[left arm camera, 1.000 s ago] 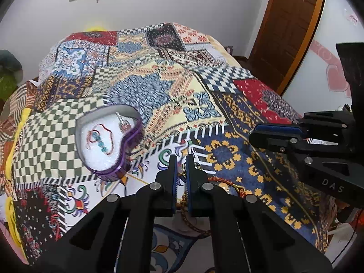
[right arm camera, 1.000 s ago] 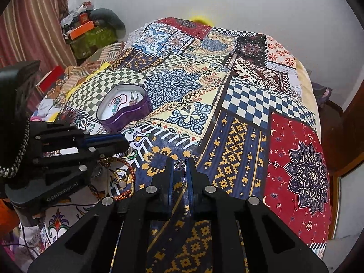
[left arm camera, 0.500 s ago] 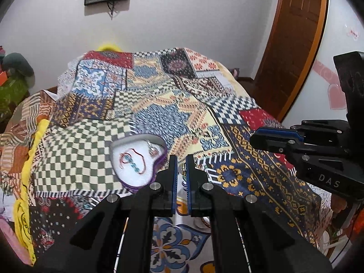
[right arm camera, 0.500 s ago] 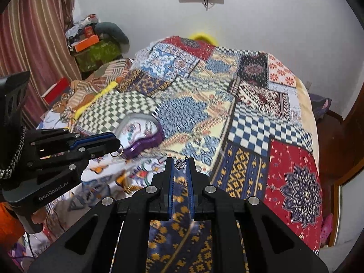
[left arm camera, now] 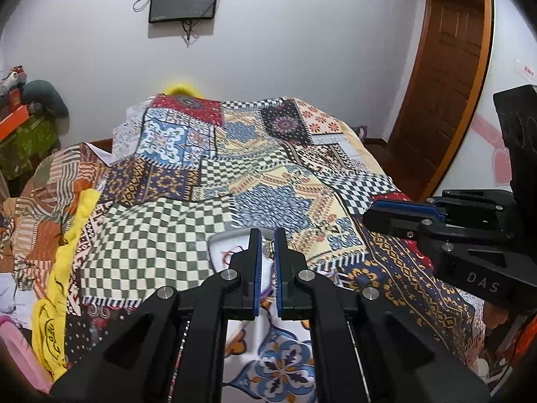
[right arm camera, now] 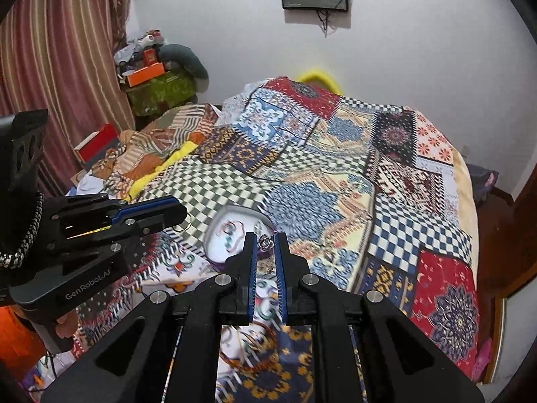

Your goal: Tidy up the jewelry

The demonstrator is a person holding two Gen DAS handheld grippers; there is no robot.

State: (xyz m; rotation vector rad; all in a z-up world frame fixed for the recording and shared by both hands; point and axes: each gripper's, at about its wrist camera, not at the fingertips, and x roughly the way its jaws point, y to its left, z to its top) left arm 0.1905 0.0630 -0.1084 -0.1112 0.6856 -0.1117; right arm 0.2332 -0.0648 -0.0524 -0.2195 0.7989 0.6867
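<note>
Inside heart-shaped tin (right arm camera: 214,235): beaded bracelet (right arm camera: 228,231).

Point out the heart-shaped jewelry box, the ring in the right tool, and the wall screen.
jewelry box (right arm camera: 224,235): right wrist view, on its white lining.
ring (right arm camera: 265,241): right wrist view, on its ornate silver top between the fingers.
wall screen (left arm camera: 184,0): left wrist view, on the dark panel.

black tool (left arm camera: 267,252), blue finger pads (left arm camera: 257,268), silver screws, "das" marking.
</note>
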